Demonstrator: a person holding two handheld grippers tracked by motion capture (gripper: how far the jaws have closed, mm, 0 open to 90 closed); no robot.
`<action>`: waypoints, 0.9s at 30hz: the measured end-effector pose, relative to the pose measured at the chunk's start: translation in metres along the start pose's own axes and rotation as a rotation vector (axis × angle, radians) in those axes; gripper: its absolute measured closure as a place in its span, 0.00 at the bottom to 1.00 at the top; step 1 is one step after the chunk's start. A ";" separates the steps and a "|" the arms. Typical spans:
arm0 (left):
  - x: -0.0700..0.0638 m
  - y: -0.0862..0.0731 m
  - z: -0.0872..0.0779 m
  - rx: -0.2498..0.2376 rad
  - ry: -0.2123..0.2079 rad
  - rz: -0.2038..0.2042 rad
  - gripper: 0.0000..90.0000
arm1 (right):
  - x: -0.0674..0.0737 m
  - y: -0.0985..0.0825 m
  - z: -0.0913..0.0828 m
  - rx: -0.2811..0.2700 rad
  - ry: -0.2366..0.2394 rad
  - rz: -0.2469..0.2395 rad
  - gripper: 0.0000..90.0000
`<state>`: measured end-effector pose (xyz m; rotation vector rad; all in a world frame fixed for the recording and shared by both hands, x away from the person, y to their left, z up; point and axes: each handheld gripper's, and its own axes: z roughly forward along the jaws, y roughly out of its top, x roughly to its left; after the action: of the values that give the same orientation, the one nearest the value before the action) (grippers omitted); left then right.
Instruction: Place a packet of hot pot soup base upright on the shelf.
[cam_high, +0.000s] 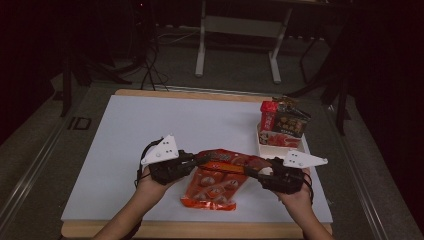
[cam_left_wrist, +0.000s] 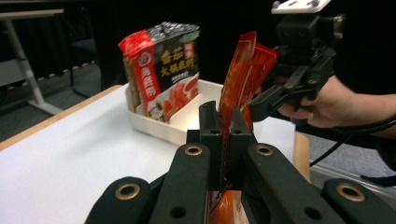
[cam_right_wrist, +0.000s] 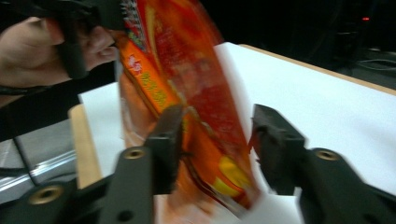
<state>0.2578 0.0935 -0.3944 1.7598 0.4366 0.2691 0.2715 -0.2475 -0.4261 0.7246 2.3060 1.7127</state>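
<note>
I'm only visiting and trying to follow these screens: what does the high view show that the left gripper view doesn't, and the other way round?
High view alone: the whole white table from above, both forearms, the left tool seen from outside, the floor and a desk frame behind.

Left gripper view alone: a close look along the left tool's own jaws, shut on the edge of the orange packet, which stands upright between them.

Both: the orange packet, the right tool at its other end, and the white box holding upright packets.

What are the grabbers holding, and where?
The left gripper pinches the red snack bag by its top edge. The right gripper straddles the other end, fingers not yet pressing.
</note>
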 end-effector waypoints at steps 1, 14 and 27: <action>-0.001 0.001 0.000 -0.007 -0.005 -0.005 1.00 | 0.001 0.001 0.000 -0.003 0.003 -0.005 0.69; 0.004 0.007 -0.005 -0.080 -0.016 -0.051 1.00 | 0.021 0.024 -0.014 -0.029 0.051 -0.089 1.00; 0.013 0.019 -0.013 -0.141 -0.076 -0.064 0.98 | 0.035 0.063 -0.025 -0.020 0.028 -0.138 1.00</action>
<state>0.2668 0.1069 -0.3733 1.6101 0.4083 0.1825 0.2475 -0.2383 -0.3543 0.5283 2.2952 1.6922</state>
